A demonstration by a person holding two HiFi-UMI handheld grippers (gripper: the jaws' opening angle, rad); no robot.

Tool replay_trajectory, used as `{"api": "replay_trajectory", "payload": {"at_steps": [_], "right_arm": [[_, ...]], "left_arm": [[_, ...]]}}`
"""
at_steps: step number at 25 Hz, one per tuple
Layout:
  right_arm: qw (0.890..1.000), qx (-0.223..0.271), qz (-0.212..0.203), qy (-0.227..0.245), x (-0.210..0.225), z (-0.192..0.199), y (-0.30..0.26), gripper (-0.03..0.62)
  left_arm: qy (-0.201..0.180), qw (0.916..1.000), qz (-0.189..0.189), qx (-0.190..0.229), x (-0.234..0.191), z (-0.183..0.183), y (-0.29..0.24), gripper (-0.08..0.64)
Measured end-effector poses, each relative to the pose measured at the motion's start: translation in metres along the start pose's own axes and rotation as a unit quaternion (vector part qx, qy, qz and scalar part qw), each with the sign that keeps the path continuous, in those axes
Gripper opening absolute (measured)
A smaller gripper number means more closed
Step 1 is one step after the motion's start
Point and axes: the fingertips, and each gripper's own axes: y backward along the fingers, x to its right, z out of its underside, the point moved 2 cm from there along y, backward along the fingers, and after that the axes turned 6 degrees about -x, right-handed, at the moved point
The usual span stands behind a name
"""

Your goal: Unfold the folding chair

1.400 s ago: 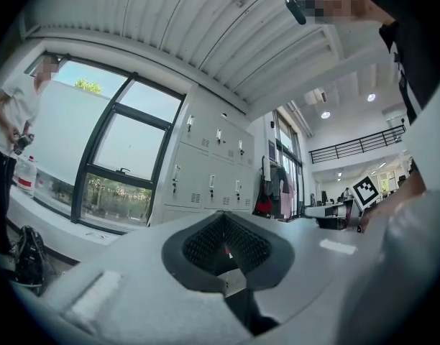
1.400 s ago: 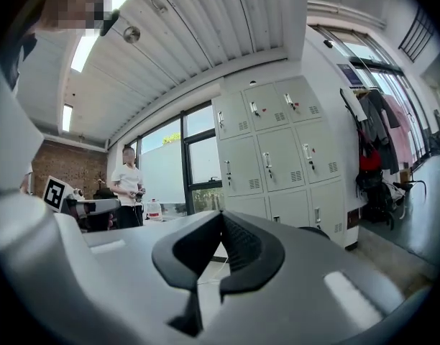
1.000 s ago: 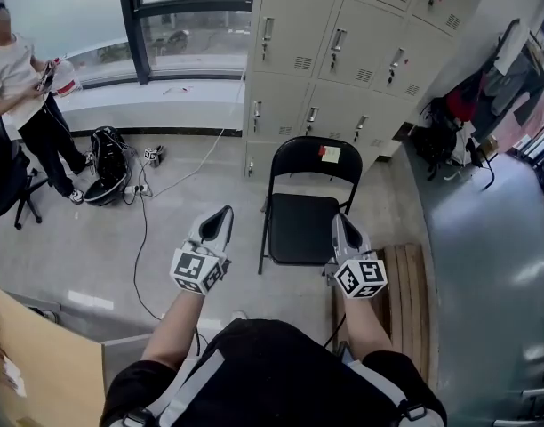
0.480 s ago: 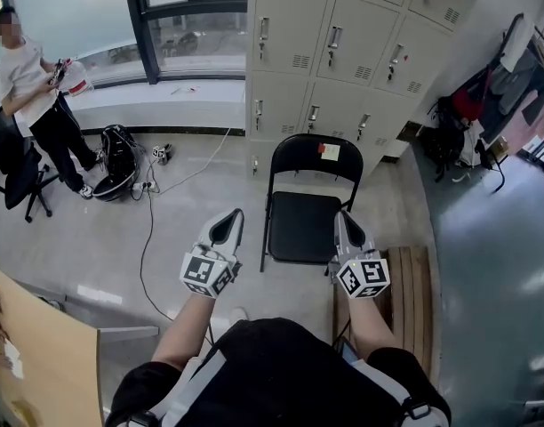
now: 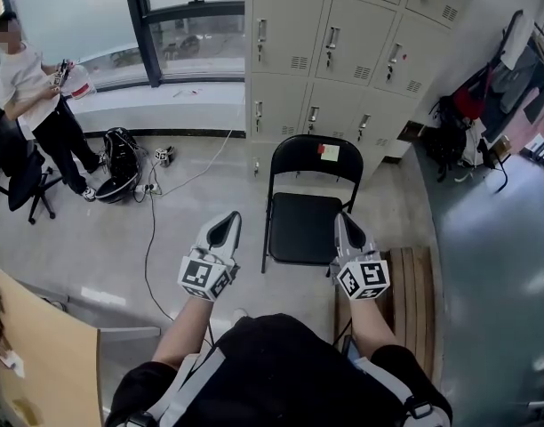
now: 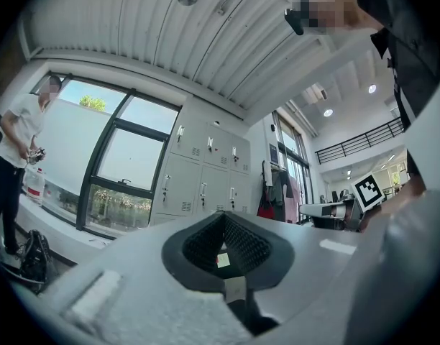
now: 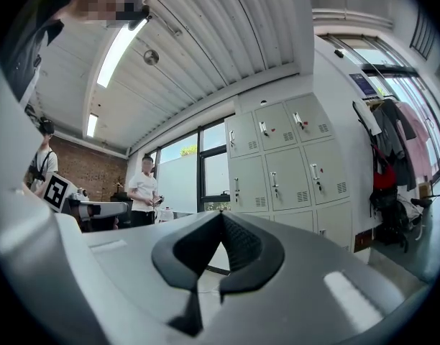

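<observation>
Folding chair: the black folding chair (image 5: 304,228) stands opened out on the floor, seat down and legs spread, at the middle of the head view, just ahead of the person.
Chair back: its curved backrest (image 5: 300,149) is on the far side and carries a small red and yellow sticker (image 5: 329,152).
Behind the chair: grey lockers (image 5: 343,43) rise just beyond the backrest.
Right gripper: the right gripper (image 5: 344,221) is held out level at the seat's near right corner. Whether it touches the seat cannot be told. Its jaws are pressed together with nothing between them.
Left gripper: the left gripper (image 5: 226,220) is held out level to the left of the seat, apart from the chair. Its jaws are also closed on nothing.
Marker cubes: each gripper has a cube with square markers at its near end.
Near right: a slatted wooden board (image 5: 407,301) lies on the floor beside the chair.
Far left: a person (image 5: 30,87) stands by the window (image 5: 188,34) holding something in both hands, with an office chair (image 5: 12,181) beside them.
Floor, left: a black bag (image 5: 119,163) lies there, and a cable (image 5: 148,238) trails across the floor towards the near side.
Far right: clothes (image 5: 508,74) hang against the wall.
</observation>
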Motion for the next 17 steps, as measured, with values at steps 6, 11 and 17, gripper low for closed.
{"api": "replay_trajectory", "payload": {"at_steps": [6,11,17], "right_arm": [[1.0,0.003,0.008,-0.011,0.009,-0.002,-0.004,0.003],[1.0,0.004,0.005,-0.003,0.008,-0.004,-0.009,0.003],[1.0,-0.003,0.006,-0.003,0.011,-0.006,-0.013,0.003]], "left_arm": [[-0.004,1.0,0.008,0.004,0.004,-0.003,-0.01,0.0],[-0.003,1.0,0.005,0.008,-0.002,-0.004,-0.015,0.0],[-0.001,0.9999,0.008,0.009,-0.002,-0.005,-0.022,0.0]]}}
